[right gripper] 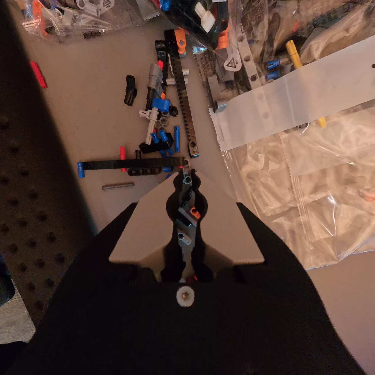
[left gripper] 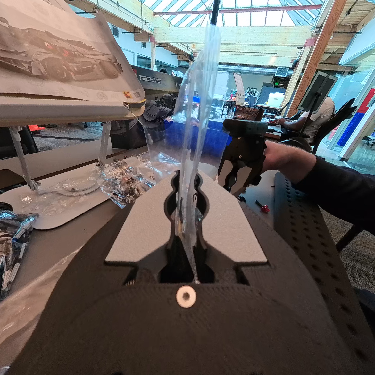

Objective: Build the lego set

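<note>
Left hand-held gripper point(left gripper: 187, 178) clamped on an upright clear plastic bag point(left gripper: 194, 105), seemingly empty; right hand-held gripper point(right gripper: 187, 172) closed on grey lego pieces point(right gripper: 187, 223).

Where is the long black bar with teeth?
In the right wrist view, the toothed black bar lies on the table above centre, between the loose small pieces and the clear bags.

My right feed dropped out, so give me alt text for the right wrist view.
The right gripper, pointing down at the table, is shut on a small grey lego assembly with black and orange bits. Just beyond its tips lie loose lego pieces, including a long black beam and a black toothed strip. Clear plastic bags lie to the right.
</note>
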The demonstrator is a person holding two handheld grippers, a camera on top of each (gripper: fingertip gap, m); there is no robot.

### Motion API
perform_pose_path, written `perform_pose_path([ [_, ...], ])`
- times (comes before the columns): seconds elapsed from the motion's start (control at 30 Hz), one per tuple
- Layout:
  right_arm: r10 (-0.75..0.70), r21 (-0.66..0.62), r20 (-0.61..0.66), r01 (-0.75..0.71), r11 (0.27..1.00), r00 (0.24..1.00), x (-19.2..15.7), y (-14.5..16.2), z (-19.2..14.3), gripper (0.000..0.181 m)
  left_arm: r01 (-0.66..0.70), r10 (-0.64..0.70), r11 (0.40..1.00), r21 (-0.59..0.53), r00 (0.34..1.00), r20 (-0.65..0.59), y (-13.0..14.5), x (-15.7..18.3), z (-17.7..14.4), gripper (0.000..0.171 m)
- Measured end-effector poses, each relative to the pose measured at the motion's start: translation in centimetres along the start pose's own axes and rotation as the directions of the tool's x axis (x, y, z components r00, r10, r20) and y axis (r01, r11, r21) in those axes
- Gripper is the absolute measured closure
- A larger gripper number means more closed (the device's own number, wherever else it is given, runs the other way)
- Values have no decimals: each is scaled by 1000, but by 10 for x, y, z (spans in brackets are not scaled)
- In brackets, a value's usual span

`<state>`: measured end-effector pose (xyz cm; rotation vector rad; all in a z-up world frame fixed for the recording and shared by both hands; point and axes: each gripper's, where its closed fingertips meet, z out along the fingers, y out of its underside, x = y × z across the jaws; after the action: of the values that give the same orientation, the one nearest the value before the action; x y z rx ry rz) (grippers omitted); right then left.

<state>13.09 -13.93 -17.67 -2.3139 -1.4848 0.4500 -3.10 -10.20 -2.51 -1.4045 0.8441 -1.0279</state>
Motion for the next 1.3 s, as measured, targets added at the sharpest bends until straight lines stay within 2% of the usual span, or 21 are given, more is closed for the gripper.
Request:
perform_pose_path([
  [0.13,39,-20,-61,-40,999,997,13,5,-12,176,0,0,1000,2,1000,-1,-1,0,0,159],
  [0.2,69,27,-118,-67,997,991,25,-6,-29,176,0,0,1000,2,1000,-3,-1,0,0,159],
  [0.33,49,283,-181,4,959,982,28,-78,-79,176,-1,1,1000,1,1000,0,0,0,0,159],
  [0.47,-41,482,-230,151,863,972,10,-159,-120,176,1,-1,1000,2,1000,4,0,-1,-1,159],
  [0.6,-92,526,-211,192,829,973,-1,-205,-126,176,1,-1,1000,0,1000,2,0,-1,-1,160],
  [0.67,-107,520,-175,184,834,979,-4,-215,-116,175,-1,1,1000,0,1000,-2,0,0,-1,159],
  [0.73,-103,509,-139,161,846,985,-6,-219,-105,163,-4,4,1000,-2,1000,-6,0,1,0,159],
  [0.87,-87,522,-169,164,837,982,-3,-210,-103,165,-7,7,1000,-5,1000,-15,0,3,1,159],
  [0.97,-54,525,-167,135,841,985,1,-187,-111,166,-7,7,1000,-13,1000,-15,1,3,2,159],
  [1.03,-38,471,-179,120,874,983,7,-159,-109,167,-6,6,1000,-14,1000,-16,1,4,2,159],
  [1.17,-11,281,-143,52,958,990,13,-84,-86,166,-10,9,1000,-15,1000,-13,1,4,2,159],
  [1.3,45,141,-99,-30,990,994,15,-24,-61,167,-7,7,1000,-16,1000,-6,2,2,2,159],
])
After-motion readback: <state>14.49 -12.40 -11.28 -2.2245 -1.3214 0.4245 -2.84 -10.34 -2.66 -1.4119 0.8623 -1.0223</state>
